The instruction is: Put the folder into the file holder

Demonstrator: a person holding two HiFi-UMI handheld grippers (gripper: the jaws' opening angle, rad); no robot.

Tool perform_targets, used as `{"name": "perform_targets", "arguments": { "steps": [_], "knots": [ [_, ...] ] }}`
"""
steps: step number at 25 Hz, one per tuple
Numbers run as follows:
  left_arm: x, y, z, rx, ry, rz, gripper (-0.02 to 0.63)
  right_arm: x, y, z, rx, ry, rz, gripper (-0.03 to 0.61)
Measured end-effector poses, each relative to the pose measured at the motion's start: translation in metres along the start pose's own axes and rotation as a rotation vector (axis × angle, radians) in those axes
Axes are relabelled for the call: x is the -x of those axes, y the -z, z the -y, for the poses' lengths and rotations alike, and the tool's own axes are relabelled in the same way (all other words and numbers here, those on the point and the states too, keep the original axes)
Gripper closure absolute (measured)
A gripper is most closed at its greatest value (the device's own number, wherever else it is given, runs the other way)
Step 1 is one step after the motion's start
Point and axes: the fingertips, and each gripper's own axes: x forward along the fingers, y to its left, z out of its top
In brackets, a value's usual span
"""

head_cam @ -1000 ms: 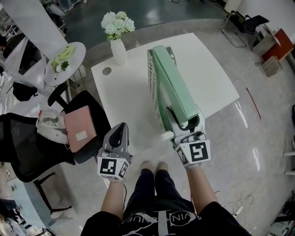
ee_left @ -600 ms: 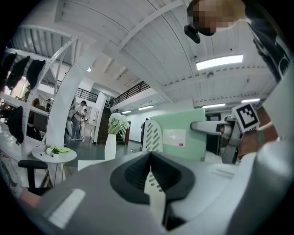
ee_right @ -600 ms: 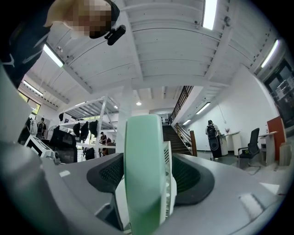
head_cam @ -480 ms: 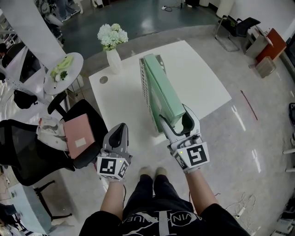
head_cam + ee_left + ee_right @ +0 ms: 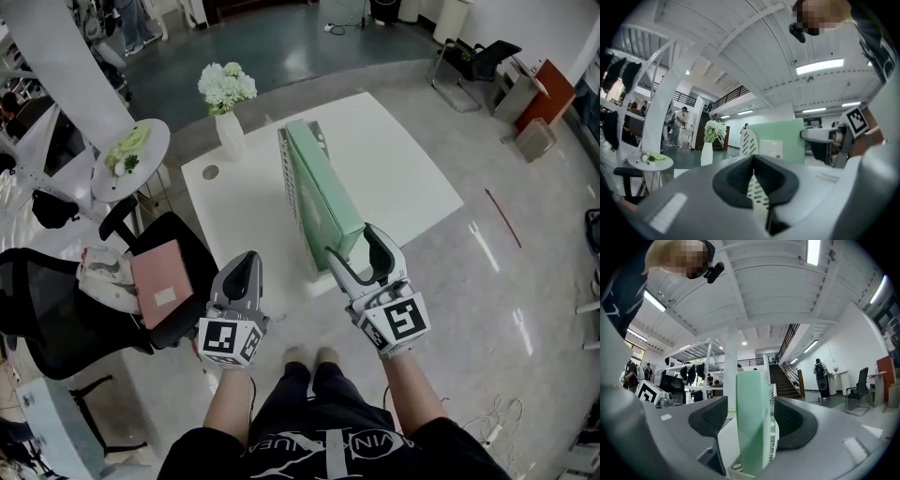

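A mint-green folder (image 5: 325, 199) stands on edge inside the white perforated file holder (image 5: 288, 187) on the white table (image 5: 403, 169). My right gripper (image 5: 351, 242) is open at the folder's near end. In the right gripper view the folder (image 5: 752, 394) fills the gap between the jaws, and the pads (image 5: 708, 417) stand clear of it on both sides. My left gripper (image 5: 246, 261) is shut and empty, hanging left of the table's near edge above the floor. The left gripper view shows the holder (image 5: 749, 143) and folder (image 5: 787, 140) ahead of it.
A white vase of white flowers (image 5: 228, 127) stands at the table's far left corner. Left of the table are a small round table (image 5: 131, 150) with greens and a black chair holding a pink book (image 5: 161, 281). The person's feet (image 5: 309, 356) are on the glossy floor.
The right gripper's jaws have opened off the folder's end and drawn back toward the person. The folder stays in the holder. The left gripper has not moved.
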Motion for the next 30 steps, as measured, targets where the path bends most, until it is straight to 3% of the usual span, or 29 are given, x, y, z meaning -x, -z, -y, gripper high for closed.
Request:
{"name": "perform_targets", "arguments": {
  "steps": [12,19,30],
  "knots": [
    [0.003,-0.013,0.005,-0.004,-0.016,0.021,0.614,0.022,-0.009,0.008,0.021,0.001,-0.005,0.322],
    [0.001,-0.019,0.012,-0.008,-0.014,0.035,0.614,0.038,-0.013,0.021,0.035,0.034,-0.002,0.435],
    [0.002,-0.03,0.013,-0.026,-0.03,0.041,0.614,0.057,-0.006,0.055,0.024,0.126,-0.069,0.526]
  ]
}}
